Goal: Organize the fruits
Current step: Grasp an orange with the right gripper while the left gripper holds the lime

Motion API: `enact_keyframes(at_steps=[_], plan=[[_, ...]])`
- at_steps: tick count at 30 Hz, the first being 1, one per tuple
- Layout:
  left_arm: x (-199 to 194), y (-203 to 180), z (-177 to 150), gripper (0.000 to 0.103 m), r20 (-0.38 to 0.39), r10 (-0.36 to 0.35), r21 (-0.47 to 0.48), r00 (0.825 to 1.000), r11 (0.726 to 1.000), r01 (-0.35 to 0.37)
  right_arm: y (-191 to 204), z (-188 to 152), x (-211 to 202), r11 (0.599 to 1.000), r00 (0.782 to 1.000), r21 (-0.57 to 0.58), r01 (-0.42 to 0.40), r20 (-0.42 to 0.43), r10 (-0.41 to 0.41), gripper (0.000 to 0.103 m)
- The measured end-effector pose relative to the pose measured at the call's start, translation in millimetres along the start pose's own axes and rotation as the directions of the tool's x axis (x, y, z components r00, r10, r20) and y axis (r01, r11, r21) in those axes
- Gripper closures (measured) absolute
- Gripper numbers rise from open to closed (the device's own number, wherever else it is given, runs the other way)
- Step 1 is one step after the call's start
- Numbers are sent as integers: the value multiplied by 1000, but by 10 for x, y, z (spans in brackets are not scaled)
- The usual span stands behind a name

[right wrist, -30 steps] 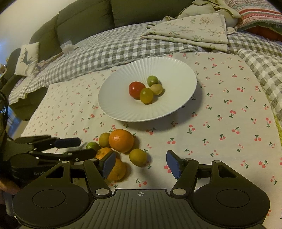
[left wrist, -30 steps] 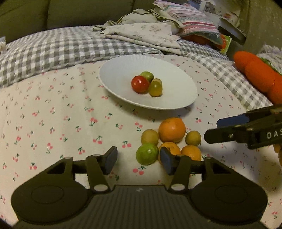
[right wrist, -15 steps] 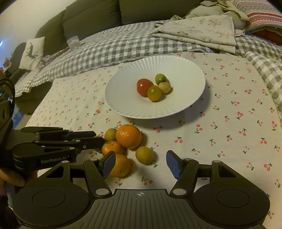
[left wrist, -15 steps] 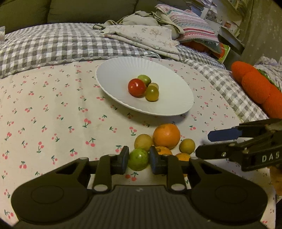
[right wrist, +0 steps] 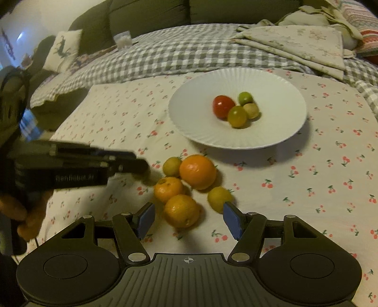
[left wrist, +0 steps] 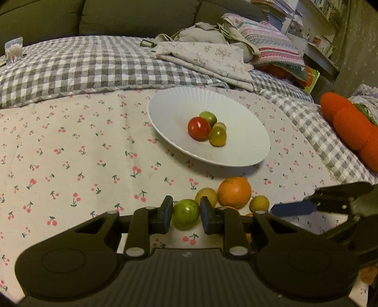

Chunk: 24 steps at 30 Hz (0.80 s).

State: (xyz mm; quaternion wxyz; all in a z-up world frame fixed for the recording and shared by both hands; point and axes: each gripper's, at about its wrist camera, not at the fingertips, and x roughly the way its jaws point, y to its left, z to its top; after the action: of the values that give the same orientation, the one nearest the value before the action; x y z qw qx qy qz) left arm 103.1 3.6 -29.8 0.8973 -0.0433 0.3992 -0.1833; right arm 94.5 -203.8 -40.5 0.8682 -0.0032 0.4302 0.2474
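Observation:
My left gripper [left wrist: 185, 216] is shut on a green lime [left wrist: 185, 213], held just above the cherry-print cloth. Behind it lie a big orange [left wrist: 234, 191] and two small yellow fruits [left wrist: 206, 195]. The white plate [left wrist: 170, 113] holds a red tomato [left wrist: 199, 127] and three small green-yellow fruits. In the right wrist view my right gripper [right wrist: 189, 218] is open, its jaws either side of a small orange [right wrist: 181, 210]. Another small orange [right wrist: 168, 189], the big orange [right wrist: 198, 172] and yellow fruits [right wrist: 218, 196] lie just beyond. The plate [right wrist: 283, 94] is further back. The left gripper [right wrist: 139, 165] shows blurred at left.
A grey checked blanket [left wrist: 82, 66] and folded cloths [left wrist: 208, 59] lie behind the plate. An orange plush toy [left wrist: 349, 127] lies at the right. A sofa back [right wrist: 146, 14] and a cushion [right wrist: 62, 50] stand behind.
My left gripper closed on the green lime and lifted it slightly. My right gripper moved forward over the small orange and stayed open.

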Motion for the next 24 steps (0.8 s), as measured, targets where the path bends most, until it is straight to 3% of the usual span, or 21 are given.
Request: enact_keyframes(at_steps=[7, 11, 18, 24], plan=[[-59, -15, 37, 80, 26, 17, 10, 1000, 1000, -17, 137, -32, 145, 998, 1000, -59, 4, -18, -5, 46], [-73, -11, 40, 80, 29, 21, 10, 999, 1000, -21, 164, -37, 200, 996, 999, -87, 34, -22, -36, 70], [-141, -41, 77, 80, 61, 18, 7, 998, 1000, -19, 151, -24, 104, 995, 999, -100, 30, -28, -33, 70], [-160, -77, 143, 80, 90, 13, 6, 996, 1000, -13, -9, 53, -111, 998, 999, -54, 44, 31, -42, 70]])
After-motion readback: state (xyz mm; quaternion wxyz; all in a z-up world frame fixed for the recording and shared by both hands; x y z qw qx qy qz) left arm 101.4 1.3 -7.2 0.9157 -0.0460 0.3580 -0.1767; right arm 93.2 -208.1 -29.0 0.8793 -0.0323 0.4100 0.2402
